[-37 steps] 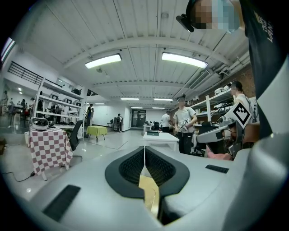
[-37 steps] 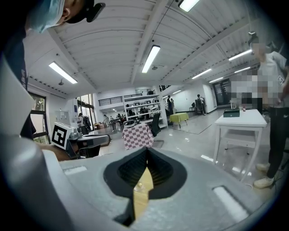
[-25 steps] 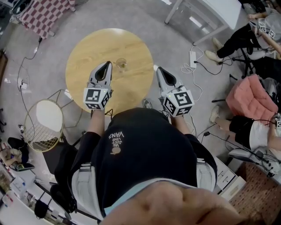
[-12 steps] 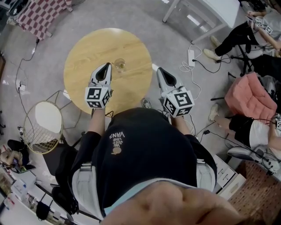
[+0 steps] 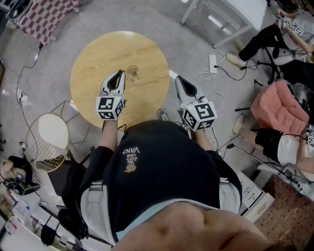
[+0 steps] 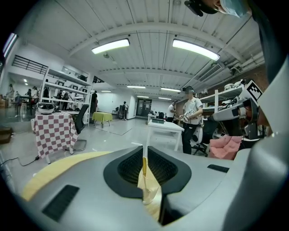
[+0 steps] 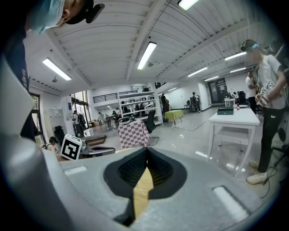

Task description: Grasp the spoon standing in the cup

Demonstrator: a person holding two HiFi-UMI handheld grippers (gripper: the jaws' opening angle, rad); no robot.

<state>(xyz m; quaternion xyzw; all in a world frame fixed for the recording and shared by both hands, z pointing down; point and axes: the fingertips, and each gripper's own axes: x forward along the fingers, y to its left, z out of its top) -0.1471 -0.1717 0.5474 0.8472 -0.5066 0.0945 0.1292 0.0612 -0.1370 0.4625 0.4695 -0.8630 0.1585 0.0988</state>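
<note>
**A:** Where did the cup stand?

**B:** On the round wooden counter (image 5: 98, 54), toward its right half on the side nearer the person. It was a clear glass cup (image 5: 132, 72). The spoon (image 6: 144, 166) stood upright in it, its pale yellow handle rising above the rim.

**A:** And the left tongs?

**B:** The left tongs (image 5: 119, 74) hung over the counter with their tips just beside the cup, on its left and apart from it. In the left gripper view the jaws met in a thin line at the tips and clamped nothing. The cup and spoon showed only through the wedge-shaped gap lower down, beyond the jaws.

**A:** What about the other hand?

**B:** The right tongs (image 5: 178, 80) were held near the counter's right edge, well apart from the cup. Their jaws were together too, with nothing between them. Through their gap only a strip of the wood colour showed.

**A:** How did the two sit against each other?

**B:** They were side by side, both pointing away from the person, with the cup between them but much closer to the left pair. Each carried its marker cube at the near end.

**A:** Anything else on the counter?

**B:** I saw only the cup. On the floor around it there was a checked cloth (image 5: 46, 17) at the far left. A white table (image 5: 235, 10) stood at the far right, and a pink chair (image 5: 277, 108) was off to the right.
</note>
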